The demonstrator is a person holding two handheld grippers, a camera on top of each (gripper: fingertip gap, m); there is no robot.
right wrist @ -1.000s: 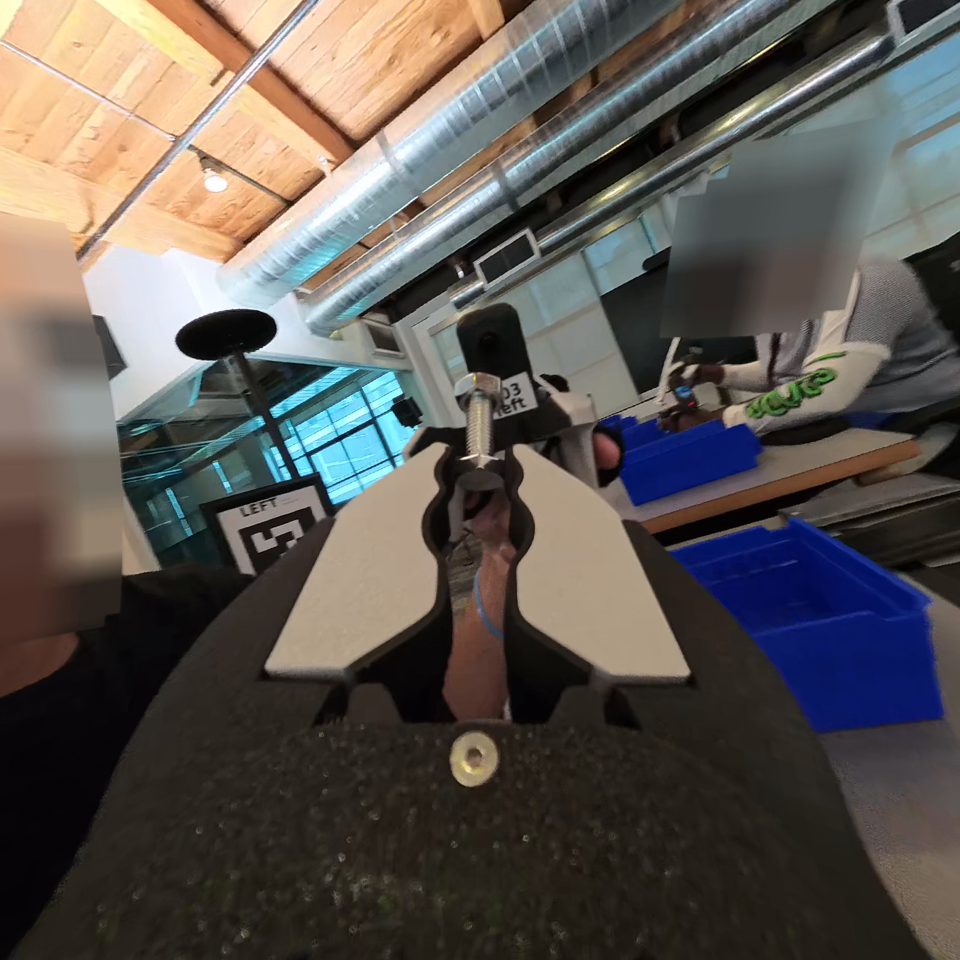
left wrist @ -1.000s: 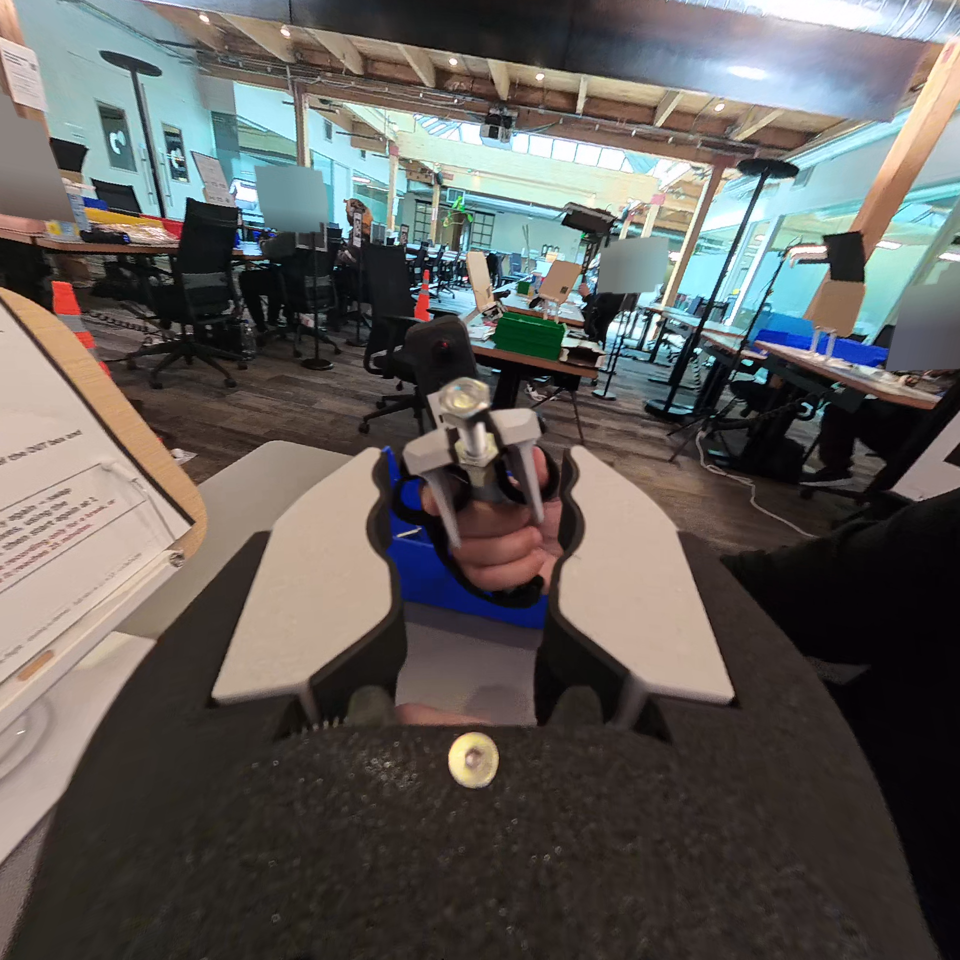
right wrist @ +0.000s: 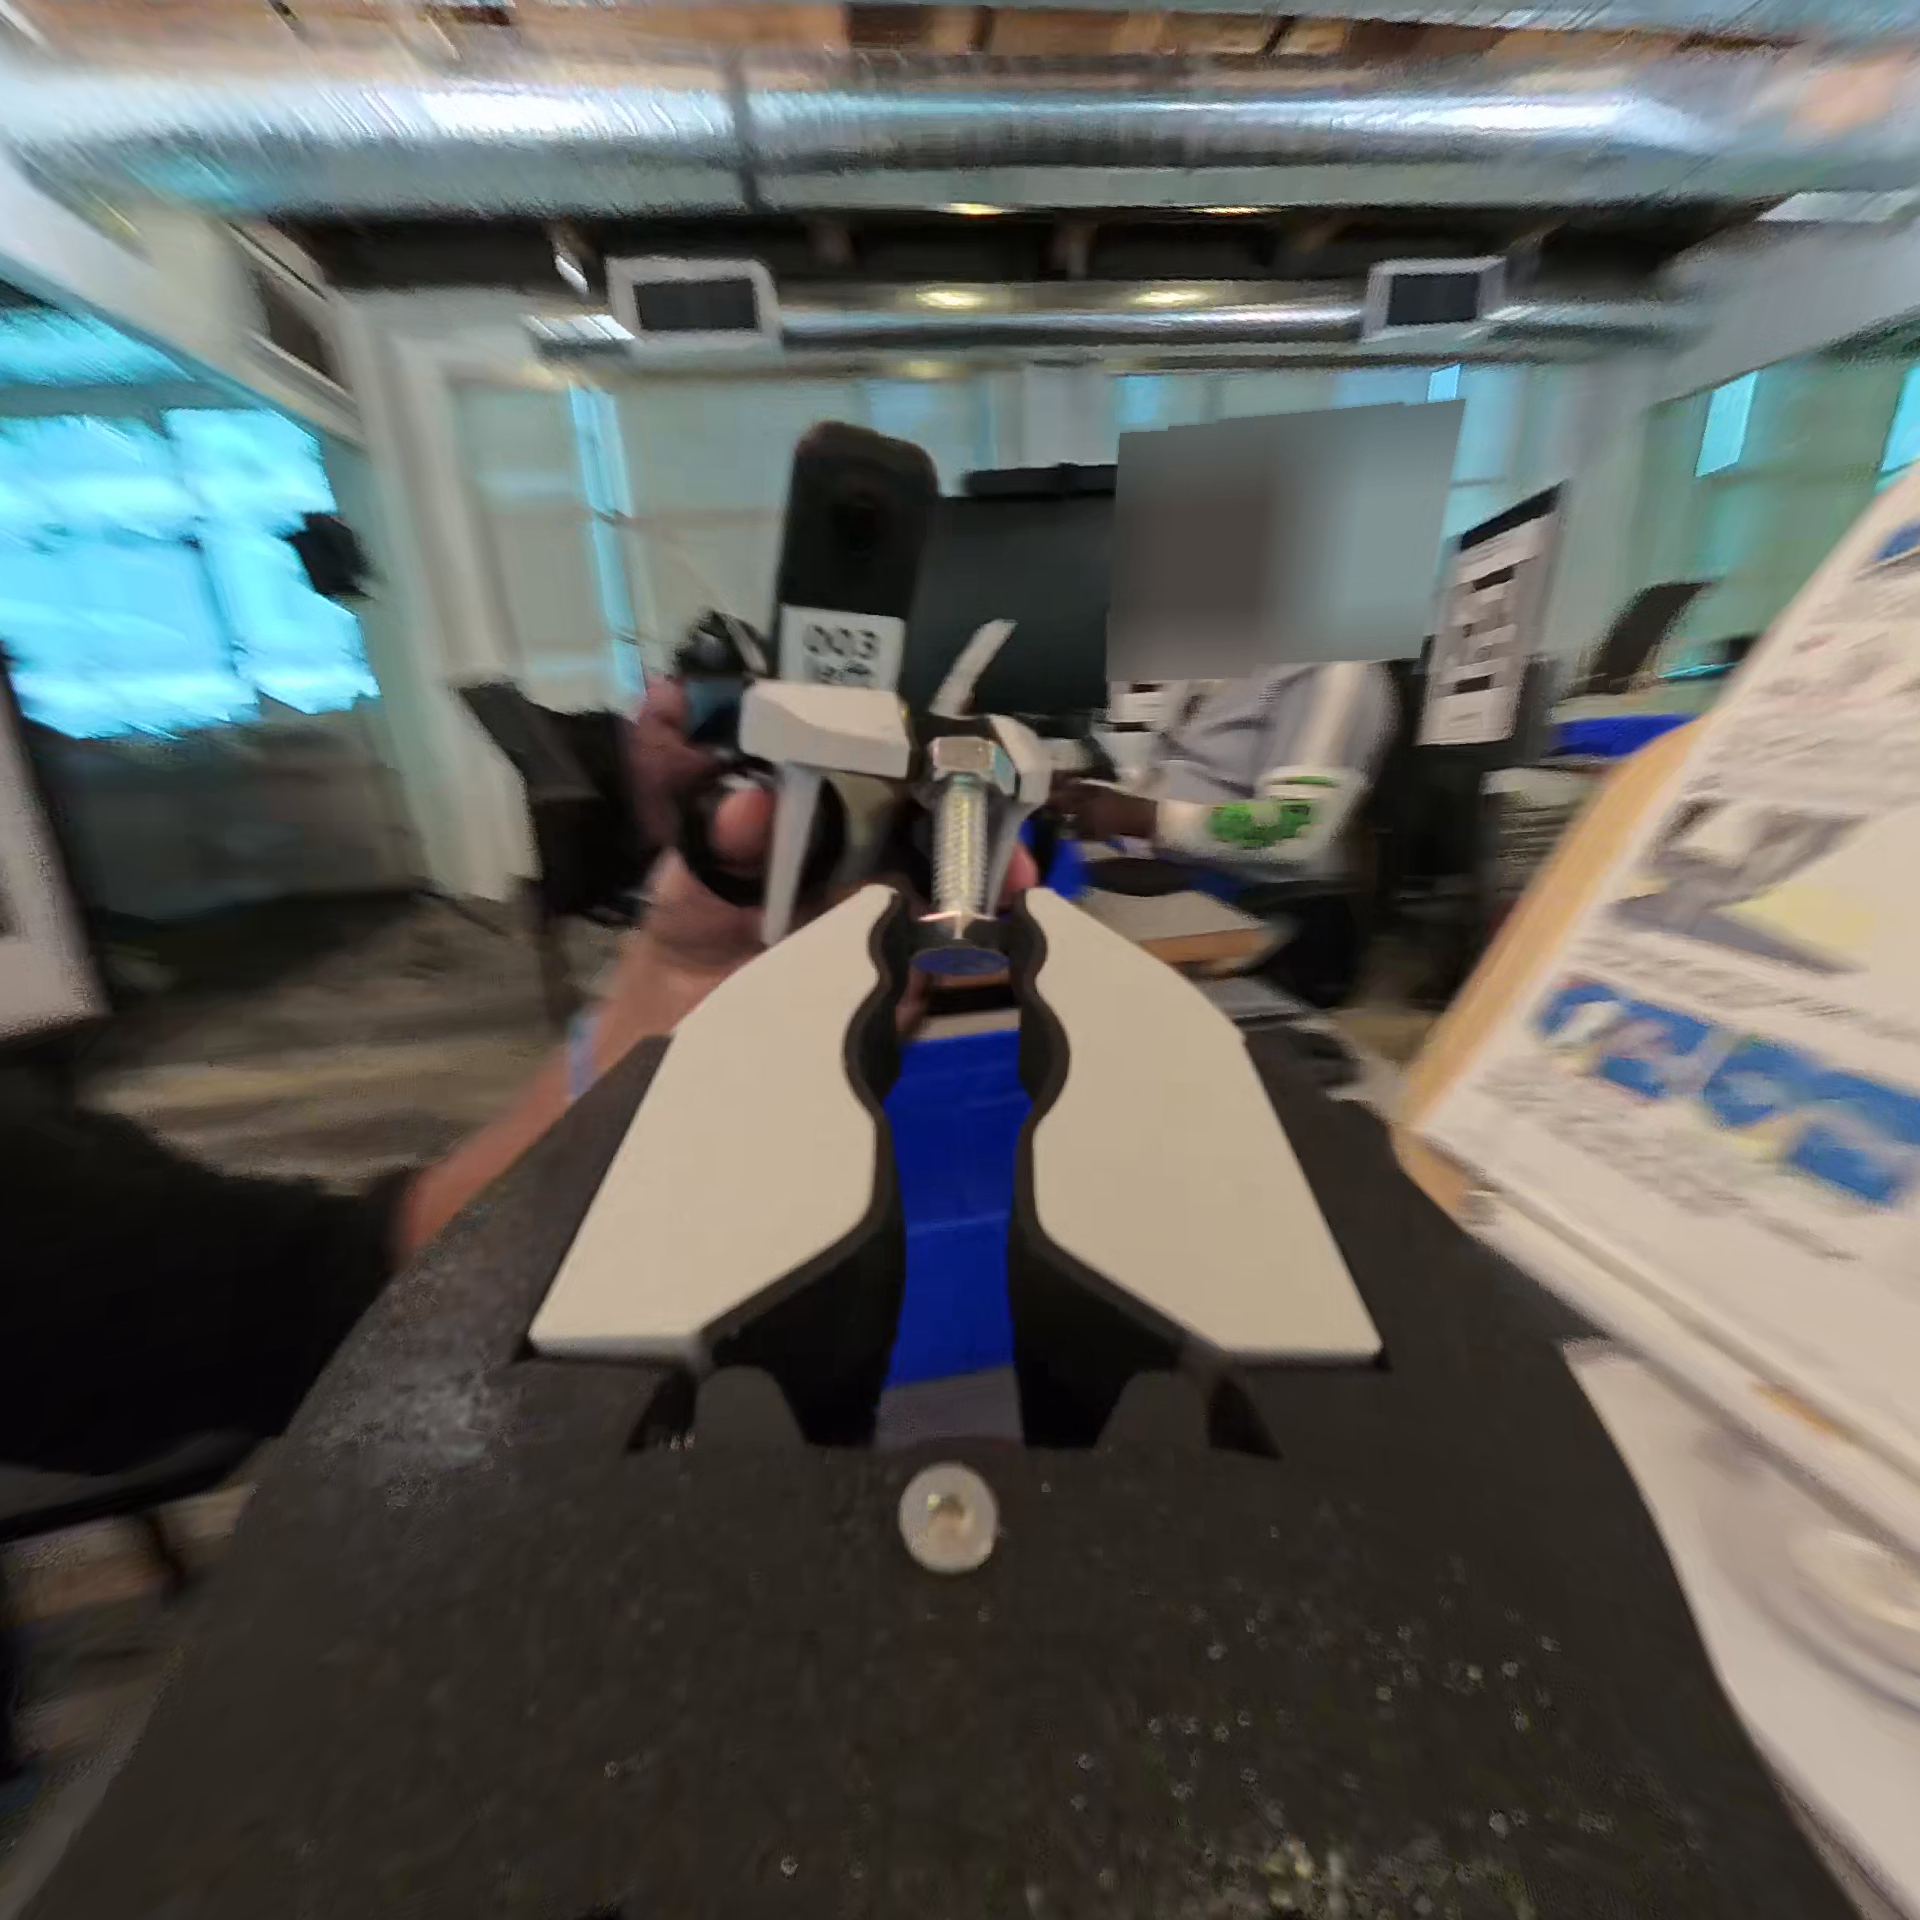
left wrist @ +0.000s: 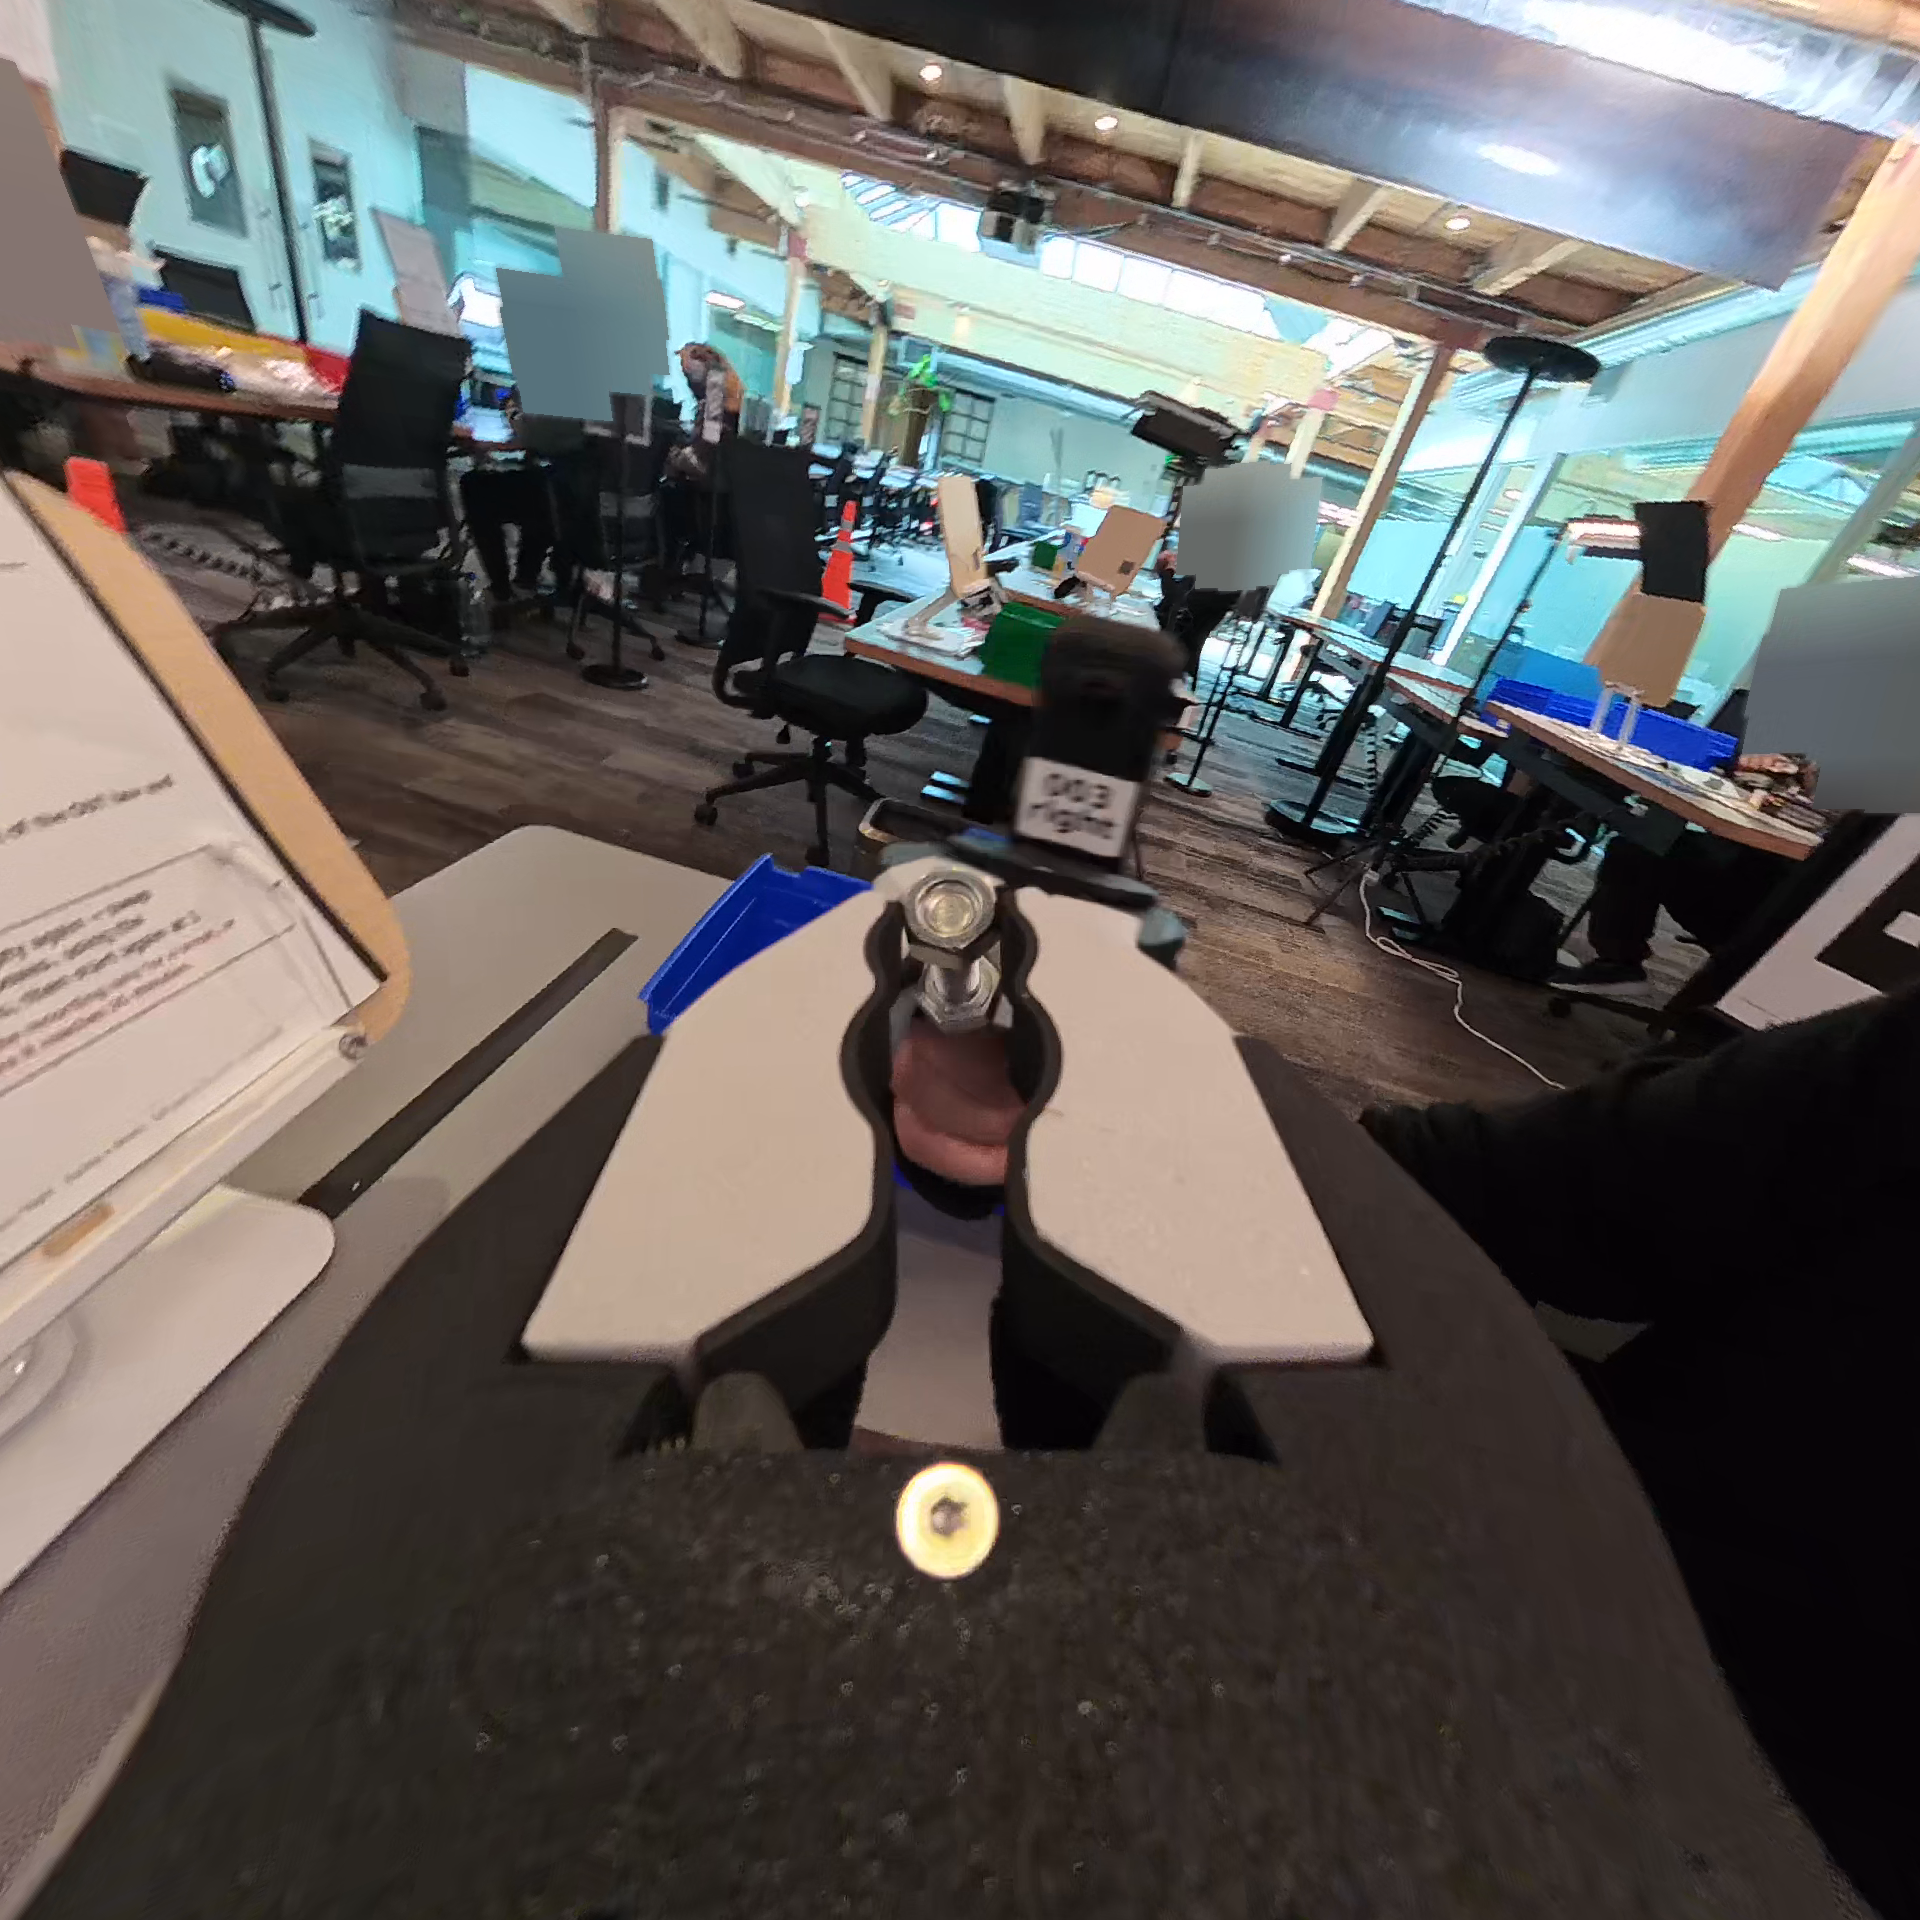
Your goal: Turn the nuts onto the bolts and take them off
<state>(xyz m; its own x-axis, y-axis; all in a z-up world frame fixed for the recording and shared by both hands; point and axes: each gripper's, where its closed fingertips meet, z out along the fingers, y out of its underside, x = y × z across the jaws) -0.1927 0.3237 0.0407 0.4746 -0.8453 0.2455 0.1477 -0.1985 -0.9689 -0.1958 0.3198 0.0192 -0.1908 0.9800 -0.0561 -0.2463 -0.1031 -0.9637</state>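
L tongs nearly closed, pinching the hex bolt by its head, w/ the nut threaded on the shank just below. R tongs also nearly closed, gripping the nut at the shank's lower end. Both held in the air above the blue bin on the counter.
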